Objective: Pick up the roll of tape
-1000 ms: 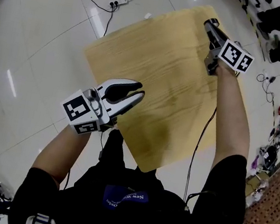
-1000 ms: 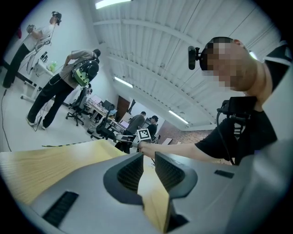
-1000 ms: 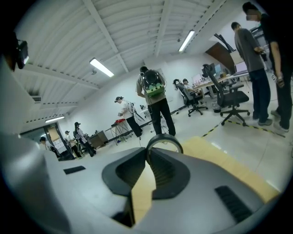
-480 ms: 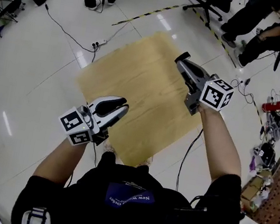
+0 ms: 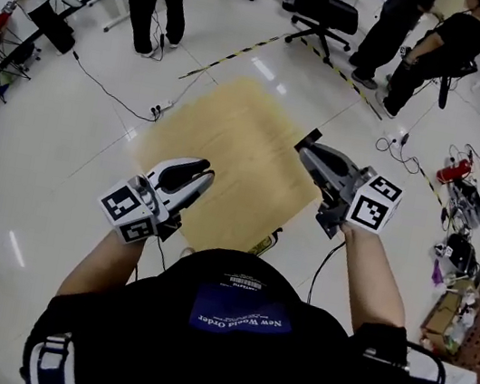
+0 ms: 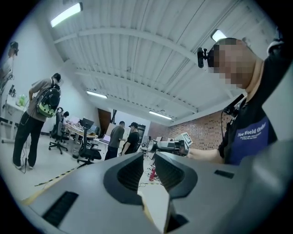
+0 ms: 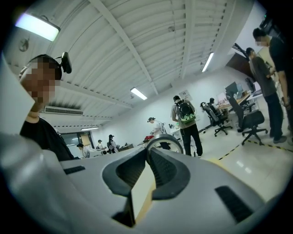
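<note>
My right gripper (image 5: 308,145) pinches the roll of tape (image 7: 163,136) at its view's centre; my left gripper (image 5: 200,170) stands spread.

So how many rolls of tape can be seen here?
1: a pale ring-shaped roll of tape, pinched by the right gripper. The light wooden table shows none; more may lie out of view.
</note>
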`<move>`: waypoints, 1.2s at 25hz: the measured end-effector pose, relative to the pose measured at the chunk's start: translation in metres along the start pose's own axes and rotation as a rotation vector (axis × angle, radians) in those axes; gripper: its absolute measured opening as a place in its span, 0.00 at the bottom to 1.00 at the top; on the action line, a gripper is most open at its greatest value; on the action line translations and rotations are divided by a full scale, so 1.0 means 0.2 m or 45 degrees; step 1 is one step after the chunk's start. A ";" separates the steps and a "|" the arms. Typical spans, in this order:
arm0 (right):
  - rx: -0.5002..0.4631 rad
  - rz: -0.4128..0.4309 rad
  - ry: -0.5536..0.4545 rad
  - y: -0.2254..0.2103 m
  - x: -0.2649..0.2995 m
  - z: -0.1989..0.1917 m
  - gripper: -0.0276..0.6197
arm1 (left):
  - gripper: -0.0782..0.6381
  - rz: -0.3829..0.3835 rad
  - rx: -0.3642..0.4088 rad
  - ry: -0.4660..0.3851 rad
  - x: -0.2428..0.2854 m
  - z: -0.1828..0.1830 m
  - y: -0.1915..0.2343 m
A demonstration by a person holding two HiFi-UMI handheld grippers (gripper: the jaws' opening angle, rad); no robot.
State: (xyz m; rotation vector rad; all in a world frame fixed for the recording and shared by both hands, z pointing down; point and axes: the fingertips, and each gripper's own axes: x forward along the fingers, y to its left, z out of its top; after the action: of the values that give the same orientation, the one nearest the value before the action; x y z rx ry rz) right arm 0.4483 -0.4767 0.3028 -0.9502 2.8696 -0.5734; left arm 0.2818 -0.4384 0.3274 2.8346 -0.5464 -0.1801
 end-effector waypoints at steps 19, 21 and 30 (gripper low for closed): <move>-0.136 0.214 -0.003 0.43 -0.14 -0.01 0.08 | 0.22 0.131 0.026 -0.097 -0.15 0.24 -0.15; -0.149 0.220 0.015 0.42 -0.11 -0.01 0.08 | 0.22 0.139 0.024 -0.099 -0.15 0.25 -0.15; -0.192 0.250 0.039 0.44 -0.07 -0.06 0.08 | 0.22 0.155 0.025 -0.117 -0.18 0.21 -0.15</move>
State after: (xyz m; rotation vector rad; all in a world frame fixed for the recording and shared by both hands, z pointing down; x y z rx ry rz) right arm 0.4083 -0.3996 0.2813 -0.6682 3.0213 -0.3619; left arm 0.2512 -0.4072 0.2828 2.8117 -0.7417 -0.2851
